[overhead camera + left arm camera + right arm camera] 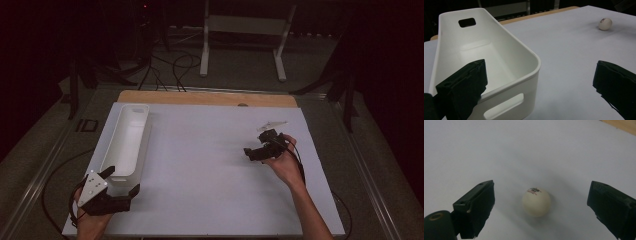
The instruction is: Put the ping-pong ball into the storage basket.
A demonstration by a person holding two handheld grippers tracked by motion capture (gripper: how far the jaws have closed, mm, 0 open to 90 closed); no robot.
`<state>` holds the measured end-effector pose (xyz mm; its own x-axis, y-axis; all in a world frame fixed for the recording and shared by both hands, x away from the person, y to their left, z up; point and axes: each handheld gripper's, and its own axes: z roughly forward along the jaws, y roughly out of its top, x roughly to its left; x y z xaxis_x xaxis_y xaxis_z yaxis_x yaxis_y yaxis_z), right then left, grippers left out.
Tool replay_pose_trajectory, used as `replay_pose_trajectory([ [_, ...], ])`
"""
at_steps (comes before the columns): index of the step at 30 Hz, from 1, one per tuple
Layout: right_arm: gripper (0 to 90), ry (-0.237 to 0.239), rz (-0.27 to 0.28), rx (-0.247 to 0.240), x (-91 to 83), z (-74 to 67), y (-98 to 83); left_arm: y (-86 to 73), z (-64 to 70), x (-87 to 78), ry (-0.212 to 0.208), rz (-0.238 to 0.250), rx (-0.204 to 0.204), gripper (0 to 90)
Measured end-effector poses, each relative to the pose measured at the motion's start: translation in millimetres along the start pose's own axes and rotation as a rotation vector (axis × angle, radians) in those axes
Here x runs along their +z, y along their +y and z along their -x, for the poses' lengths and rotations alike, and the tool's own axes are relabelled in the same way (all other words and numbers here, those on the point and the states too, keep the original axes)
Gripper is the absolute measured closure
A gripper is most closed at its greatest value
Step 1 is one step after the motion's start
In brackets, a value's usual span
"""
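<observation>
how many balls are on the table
1. The ball lies on the white table between the open jaws of the right gripper, untouched. The bin by the left gripper looks empty, though its near floor is partly hidden.

The white bin (126, 140) stands along the left side of the table (210, 200) and blocks passage there, its near end just beside the left gripper (121, 181). Between the bin and the ball (536, 202), bare table lies open to either gripper
</observation>
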<state>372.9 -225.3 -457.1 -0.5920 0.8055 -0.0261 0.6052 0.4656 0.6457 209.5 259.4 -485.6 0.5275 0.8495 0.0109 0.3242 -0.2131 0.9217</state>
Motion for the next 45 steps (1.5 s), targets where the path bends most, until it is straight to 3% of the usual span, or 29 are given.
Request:
replay_pose_trajectory([
  [20, 7.2, 0.023, -0.069, -0.010, 15.9, 7.2, -0.8, -0.2, -0.4, -0.1, 0.002, -0.004, 0.004, 0.0],
  [45, 7.8, 0.026, -0.139, -0.026, 30.8, 6.0, -0.6, -0.5, -0.4, 0.2, 0.004, -0.005, 0.004, 0.0],
])
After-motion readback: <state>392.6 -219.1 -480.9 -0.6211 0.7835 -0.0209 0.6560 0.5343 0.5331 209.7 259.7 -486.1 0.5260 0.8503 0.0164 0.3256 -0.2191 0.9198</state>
